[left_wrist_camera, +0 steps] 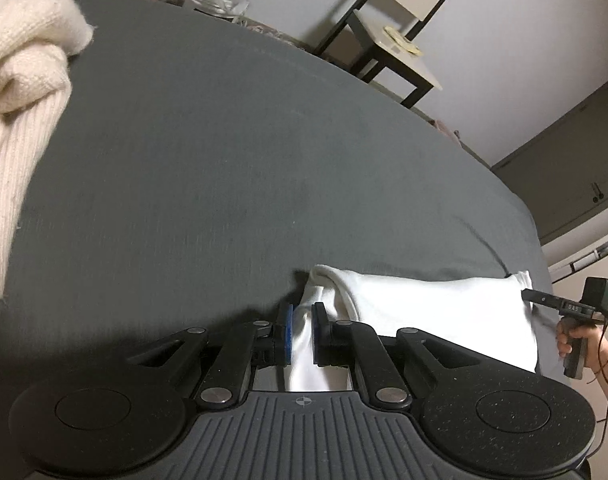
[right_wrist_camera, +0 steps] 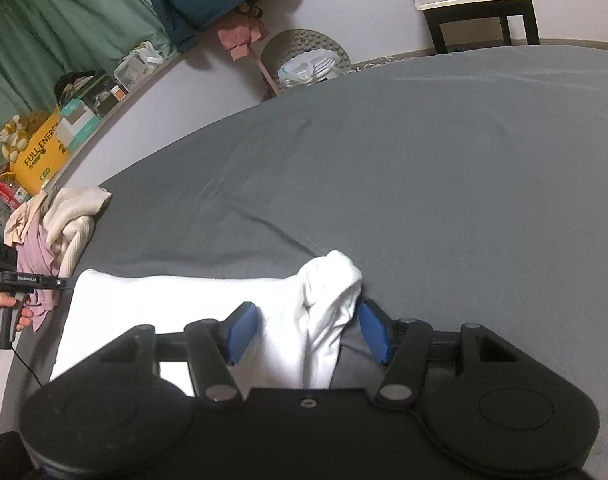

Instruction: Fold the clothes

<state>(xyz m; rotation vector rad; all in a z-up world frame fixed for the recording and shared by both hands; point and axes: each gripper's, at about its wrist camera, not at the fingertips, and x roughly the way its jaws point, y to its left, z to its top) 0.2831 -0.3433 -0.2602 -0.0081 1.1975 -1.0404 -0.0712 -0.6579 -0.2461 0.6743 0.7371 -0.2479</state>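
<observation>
Left wrist view: left gripper [left_wrist_camera: 301,334], blue pads pinched tight on a bunched end of the white garment [left_wrist_camera: 435,312], which lies on the grey bed sheet [left_wrist_camera: 224,152].

Right wrist view: right gripper [right_wrist_camera: 307,334], fingers spread wide, straddling the garment's other bunched end. Yellow box [right_wrist_camera: 40,156] reads "FULL ENERGY".

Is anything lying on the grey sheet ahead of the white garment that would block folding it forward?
Nothing visible does. The sheet ahead of the white garment is bare; the cream knit pile sits off to the left edge.
</observation>
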